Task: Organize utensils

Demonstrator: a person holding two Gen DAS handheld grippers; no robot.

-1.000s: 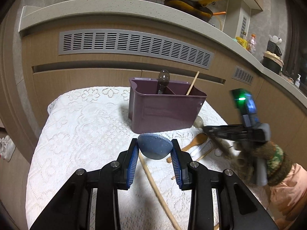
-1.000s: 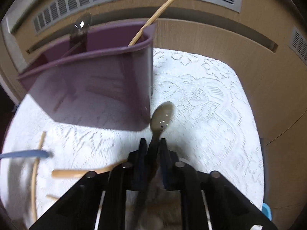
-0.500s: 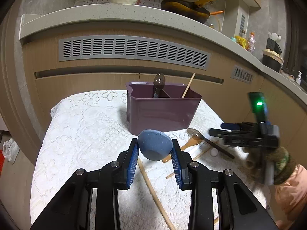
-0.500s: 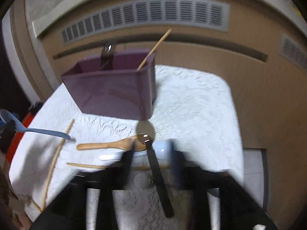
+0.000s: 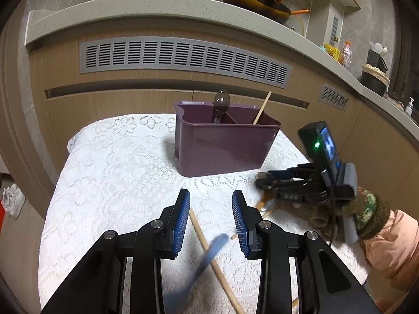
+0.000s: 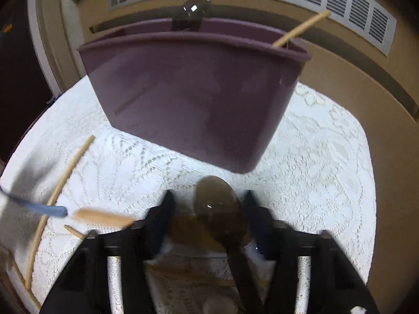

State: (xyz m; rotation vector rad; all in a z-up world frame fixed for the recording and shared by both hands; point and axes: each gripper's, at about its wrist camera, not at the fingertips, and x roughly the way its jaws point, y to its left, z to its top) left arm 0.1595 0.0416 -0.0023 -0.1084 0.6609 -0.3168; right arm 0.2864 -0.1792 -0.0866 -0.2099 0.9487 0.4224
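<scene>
Your left gripper (image 5: 210, 206) sits in front of the purple box (image 5: 225, 146), over the white lace cloth (image 5: 117, 170). Its blue pads stand apart with nothing pressed between them. The blue spoon (image 5: 208, 251) shows only as a blurred streak low between the fingers, clear of both pads, nearer to you than the box. A long chopstick (image 5: 199, 225) lies on the cloth under it.

Your right gripper (image 6: 209, 196) is just in front of the box's near right corner, pointing steeply down at the cloth. Its jaws have just been closing and are partly open. The dark brown spoon (image 6: 217, 206) lies between them, bowl towards the box, with a gap on either side, so neither pad presses on it. A wooden spoon (image 6: 102, 217) lies to the left of that gripper, in front of the box.

Inside the box, a dark spoon (image 5: 222, 102) stands in the left compartment and another chopstick (image 5: 262, 107) leans in the right one.
</scene>
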